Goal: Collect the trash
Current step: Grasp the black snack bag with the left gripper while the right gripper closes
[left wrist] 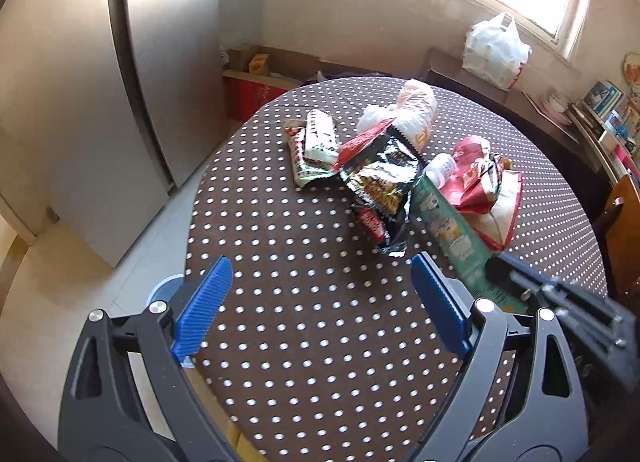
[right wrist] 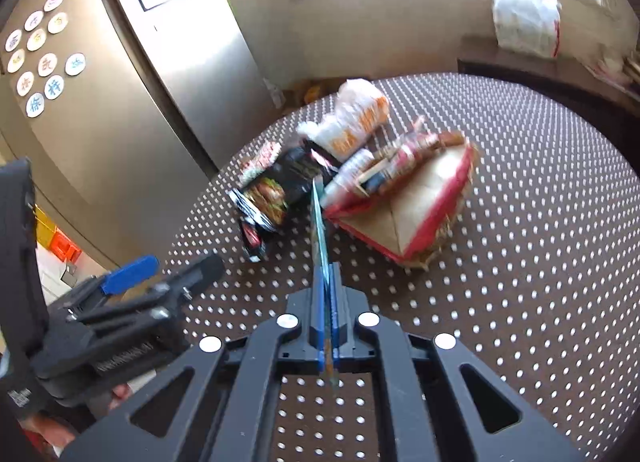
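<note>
A heap of trash lies on a round brown polka-dot table (left wrist: 320,342): a black snack bag (left wrist: 382,182), white and green wrappers (left wrist: 316,146), a crumpled clear plastic bag (left wrist: 412,110), and a red and tan paper bag (left wrist: 484,190). My right gripper (right wrist: 330,282) is shut on a flat green wrapper (right wrist: 319,218), held edge-on above the table; it also shows in the left wrist view (left wrist: 448,226). My left gripper (left wrist: 320,302) is open and empty, above the table's near part, short of the heap. It shows at the left of the right wrist view (right wrist: 160,274).
A steel fridge (left wrist: 80,102) with round magnets (right wrist: 40,54) stands to the left. Cardboard boxes (left wrist: 260,62) sit on the floor behind the table. A white plastic bag (left wrist: 496,50) rests on a dark sideboard under the window. A wooden chair (left wrist: 624,230) stands at the right.
</note>
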Tool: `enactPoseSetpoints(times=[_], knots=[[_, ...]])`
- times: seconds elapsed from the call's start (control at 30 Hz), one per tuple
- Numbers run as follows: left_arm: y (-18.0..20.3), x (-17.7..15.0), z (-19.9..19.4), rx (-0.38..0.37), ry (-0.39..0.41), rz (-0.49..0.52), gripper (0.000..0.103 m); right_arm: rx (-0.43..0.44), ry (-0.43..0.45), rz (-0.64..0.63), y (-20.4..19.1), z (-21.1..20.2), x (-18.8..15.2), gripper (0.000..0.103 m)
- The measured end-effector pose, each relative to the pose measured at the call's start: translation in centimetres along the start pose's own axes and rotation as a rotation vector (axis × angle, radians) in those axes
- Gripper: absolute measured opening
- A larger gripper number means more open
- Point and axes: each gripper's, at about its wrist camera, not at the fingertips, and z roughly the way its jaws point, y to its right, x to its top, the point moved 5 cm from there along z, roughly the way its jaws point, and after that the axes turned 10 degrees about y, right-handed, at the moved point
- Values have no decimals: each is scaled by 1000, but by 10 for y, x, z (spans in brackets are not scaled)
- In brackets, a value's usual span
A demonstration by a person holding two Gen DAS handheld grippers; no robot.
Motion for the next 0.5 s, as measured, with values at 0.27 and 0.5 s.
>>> enactPoseSetpoints(times=[0.27, 0.5], knots=[[8, 9, 11, -29, 17, 23, 89, -13, 92, 71, 11, -31, 10, 3], [5, 26, 26, -59, 39, 9, 83, -29, 198, 118, 22, -67, 32, 2]])
